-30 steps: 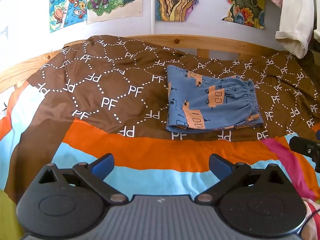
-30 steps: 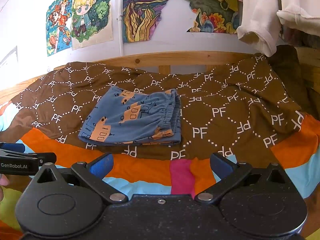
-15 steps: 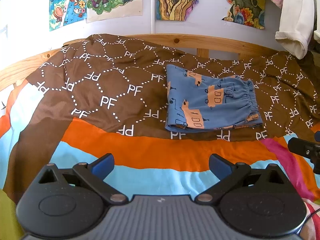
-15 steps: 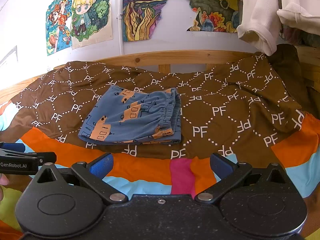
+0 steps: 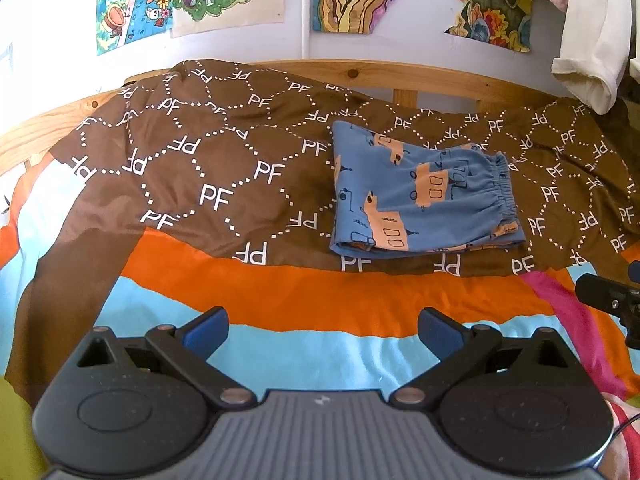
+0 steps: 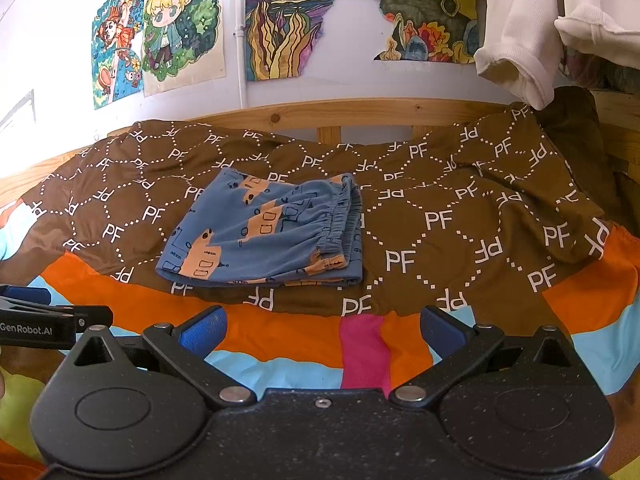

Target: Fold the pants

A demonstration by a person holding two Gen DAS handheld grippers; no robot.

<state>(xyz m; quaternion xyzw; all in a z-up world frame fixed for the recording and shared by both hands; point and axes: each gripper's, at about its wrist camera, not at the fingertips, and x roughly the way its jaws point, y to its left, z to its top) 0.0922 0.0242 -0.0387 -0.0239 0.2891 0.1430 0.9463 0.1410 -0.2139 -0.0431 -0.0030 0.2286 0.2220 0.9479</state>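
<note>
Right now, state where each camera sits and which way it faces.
Left wrist: rides on the left gripper, low over the striped sheet, facing the headboard; its own open blue-tipped fingers fill the bottom, and the right gripper pokes in at the right edge.
Right wrist: rides on the right gripper, same heading; its open fingers show, with the left gripper at the left edge.
Shared: folded blue pants on the brown blanket, and the wall drawings.

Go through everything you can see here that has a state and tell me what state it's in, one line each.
Pants: folded into a flat packet, lying on the brown blanket, untouched.
Brown blanket: spread over the bed, slightly rumpled.
Left hand-held gripper: open, empty, short of the pants.
Right hand-held gripper: open, empty, short of the pants.
White garment: hanging by the wall.
</note>
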